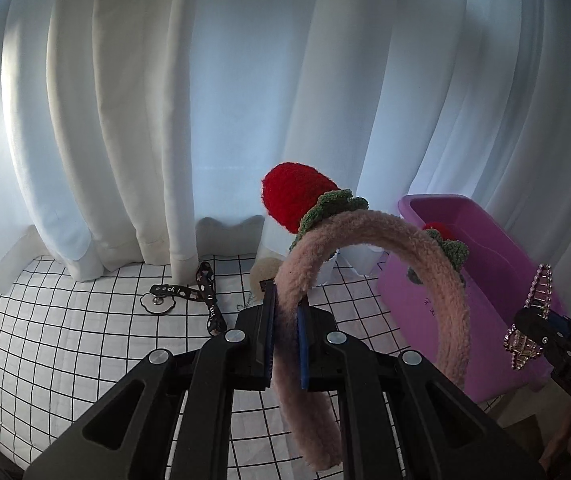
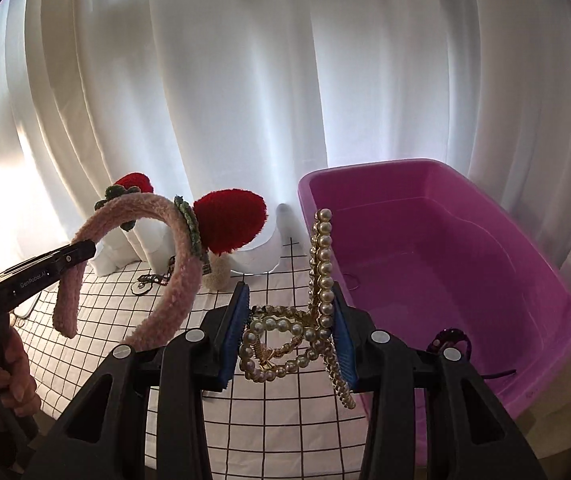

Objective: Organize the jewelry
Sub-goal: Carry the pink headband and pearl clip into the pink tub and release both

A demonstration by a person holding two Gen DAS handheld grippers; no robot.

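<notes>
White curtains hang in folds behind a surface covered in a white cloth with a black grid (image 2: 269, 420) — whether it is a desk or a bed cannot be told. A purple plastic bin (image 2: 565, 304) stands at the cloth's right side, close to the curtains, with a small dark purple item at its near inner wall.

The left tool (image 1: 285, 340) is clamped on one leg of a fluffy pink headband with two red knitted strawberries (image 1: 365, 224), held up clear of the cloth just left of the bin. The right tool (image 2: 291, 336) is closed on a gold hair claw studded with pearls (image 2: 321, 264), also lifted, at the bin's near left rim. A black patterned strap with a small round charm (image 1: 205, 292) and a beige pompom (image 2: 217, 274) lie near the far edge by the curtain hem.

Both pieces look headed for the bin, and the risks lie in the grips. The headband is pinched near one end only, so its top-heavy arc could swing or twist in the pads and catch the bin's rim. The claw is held across rounded pearls — it could pivot, slip out short of the bin, or spring if squeezed at the hinge.
</notes>
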